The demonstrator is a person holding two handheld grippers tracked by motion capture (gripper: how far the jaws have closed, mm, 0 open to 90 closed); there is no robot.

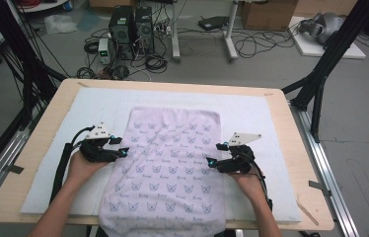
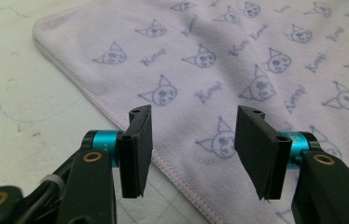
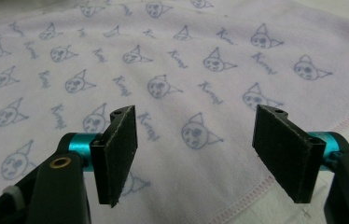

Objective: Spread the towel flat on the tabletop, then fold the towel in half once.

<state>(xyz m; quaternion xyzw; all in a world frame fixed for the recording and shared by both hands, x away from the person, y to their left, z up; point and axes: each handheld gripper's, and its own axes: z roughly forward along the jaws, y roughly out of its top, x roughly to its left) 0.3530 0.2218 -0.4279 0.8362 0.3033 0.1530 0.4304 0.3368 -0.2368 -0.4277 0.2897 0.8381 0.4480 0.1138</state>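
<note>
A pale lilac towel [image 1: 170,163] printed with small blue cat faces lies flat on the white mat, its near end hanging over the table's front edge. My left gripper [image 1: 119,146] sits at the towel's left edge, pointing inward. In the left gripper view the jaws [image 2: 193,149] stand apart above the stitched hem [image 2: 116,114], and the towel [image 2: 238,65] lies flat below them with nothing pinched. My right gripper [image 1: 214,154] rests at the towel's right edge. Its jaws [image 3: 200,154] are wide apart over the towel [image 3: 163,79], gripping nothing.
The white mat [image 1: 266,118] covers a wooden table [image 1: 291,148]. Black frame legs [image 1: 320,69] stand at the right and left. Computer towers [image 1: 130,27], cables and boxes lie on the floor beyond the table's far edge.
</note>
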